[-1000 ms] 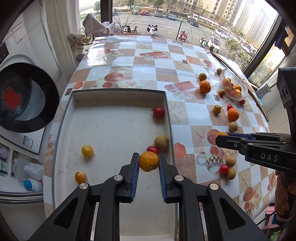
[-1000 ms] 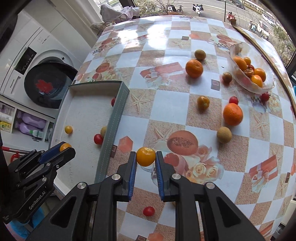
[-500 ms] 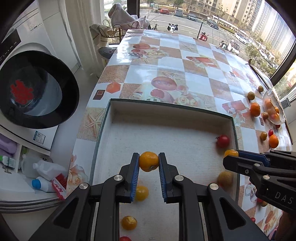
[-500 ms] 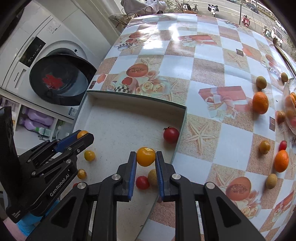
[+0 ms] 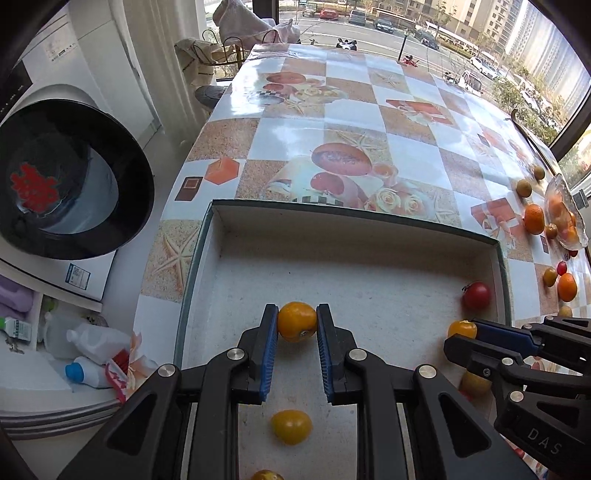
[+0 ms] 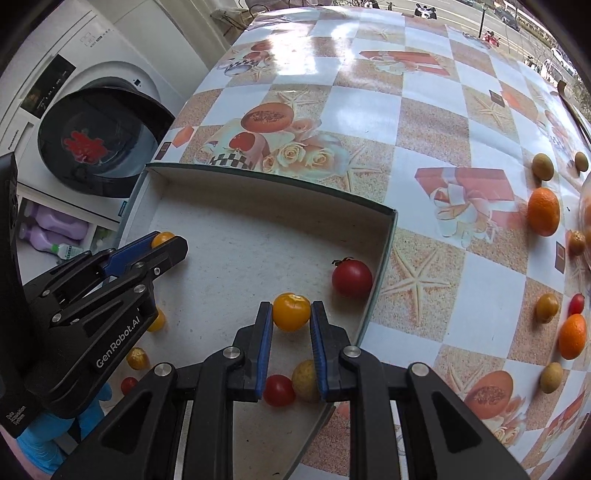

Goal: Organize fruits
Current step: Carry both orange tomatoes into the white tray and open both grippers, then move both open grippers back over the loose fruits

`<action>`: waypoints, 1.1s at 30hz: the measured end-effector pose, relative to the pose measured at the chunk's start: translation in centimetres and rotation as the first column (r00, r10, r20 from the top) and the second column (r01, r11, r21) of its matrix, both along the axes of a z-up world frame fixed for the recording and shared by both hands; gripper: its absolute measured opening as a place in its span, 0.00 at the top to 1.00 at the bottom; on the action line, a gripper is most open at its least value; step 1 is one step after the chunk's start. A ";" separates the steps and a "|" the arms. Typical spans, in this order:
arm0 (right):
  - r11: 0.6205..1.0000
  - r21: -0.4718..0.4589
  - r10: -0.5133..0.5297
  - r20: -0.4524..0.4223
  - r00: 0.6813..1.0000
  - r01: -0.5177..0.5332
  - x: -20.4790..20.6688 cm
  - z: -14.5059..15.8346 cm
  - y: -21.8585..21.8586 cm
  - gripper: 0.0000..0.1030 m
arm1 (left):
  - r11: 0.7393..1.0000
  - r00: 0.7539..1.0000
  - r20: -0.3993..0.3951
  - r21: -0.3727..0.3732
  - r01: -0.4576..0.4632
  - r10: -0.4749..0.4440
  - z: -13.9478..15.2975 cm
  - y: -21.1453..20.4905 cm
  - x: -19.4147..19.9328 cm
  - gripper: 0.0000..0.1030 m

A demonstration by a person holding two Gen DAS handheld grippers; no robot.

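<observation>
Sitting clamped between jaws: yellow tomato [image 5: 297, 320]

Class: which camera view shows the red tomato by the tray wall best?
The right wrist view: the red tomato is large and whole, stem visible, beside the tray wall. In the left wrist view it is smaller, near the picture's right edge.

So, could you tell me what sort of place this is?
Probably a home laundry or balcony nook: a front-loading washing machine, detergent bottles shelved beneath it, and a table with a patterned oilcloth beside a street-facing window.
</observation>
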State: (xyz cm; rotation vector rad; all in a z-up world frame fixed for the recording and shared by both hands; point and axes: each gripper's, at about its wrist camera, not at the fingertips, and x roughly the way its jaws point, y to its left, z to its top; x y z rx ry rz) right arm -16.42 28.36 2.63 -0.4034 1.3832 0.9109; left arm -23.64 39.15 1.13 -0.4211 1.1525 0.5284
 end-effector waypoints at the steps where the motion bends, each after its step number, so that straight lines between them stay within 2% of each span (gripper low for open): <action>1: 1.000 -0.004 0.005 0.003 1.000 -0.005 0.0 -0.2 0.1 0.79 | 1.000 1.000 -0.004 0.004 0.003 -0.003 -0.1 -0.1 0.1 0.79; 8: 0.998 -0.030 0.057 0.044 0.997 -0.055 -0.9 -0.8 0.8 0.78 | 0.999 1.000 -0.022 0.029 0.016 -0.015 -0.5 -0.3 0.3 0.77; 9: 0.998 -0.032 0.063 0.047 0.997 -0.062 -0.9 -0.8 0.9 0.78 | 0.999 1.000 -0.026 0.033 0.014 -0.013 -0.5 -0.2 0.3 0.72; 10: 0.997 -0.032 0.069 0.048 0.996 -0.068 -0.9 -0.8 0.9 0.78 | 0.999 1.000 -0.030 0.038 0.010 -0.009 -0.5 -0.1 0.3 0.57; 12: 0.996 -0.033 0.080 0.046 0.996 -0.078 -1.0 -0.8 0.8 0.75 | 0.999 1.000 -0.013 0.049 -0.002 0.003 -0.2 0.0 0.2 0.34; 16: 0.996 -0.006 0.092 0.045 0.995 -0.092 -1.4 -0.2 0.5 0.59 | 0.998 1.000 0.003 0.069 0.005 -0.005 0.6 0.1 0.1 0.34; 18: 0.994 0.009 0.107 0.057 0.993 -0.108 -1.9 0.4 0.2 0.45 | 0.997 1.000 0.005 0.071 0.002 -0.002 1.0 0.2 0.1 0.34; 19: 0.993 0.018 0.115 0.064 0.991 -0.116 -2.2 0.8 0.2 0.42 | 0.997 1.000 0.010 0.073 -0.002 0.001 1.2 0.2 0.1 0.34; 21: 0.992 0.025 0.119 0.092 0.989 -0.122 -2.6 1.5 -0.2 0.26 | 0.997 1.000 0.021 0.074 -0.008 0.006 1.8 0.2 -0.1 0.34; 25: 0.991 0.056 0.112 0.103 0.988 -0.118 -2.8 2.9 -1.4 0.23 | 0.996 1.000 0.025 0.086 0.008 -0.011 2.9 -0.3 0.0 0.34; 33: 0.995 0.094 0.019 0.060 0.998 -0.025 -1.4 4.8 -4.7 0.19 | 0.998 0.999 0.035 0.052 0.017 -0.019 4.2 -2.4 -0.3 0.34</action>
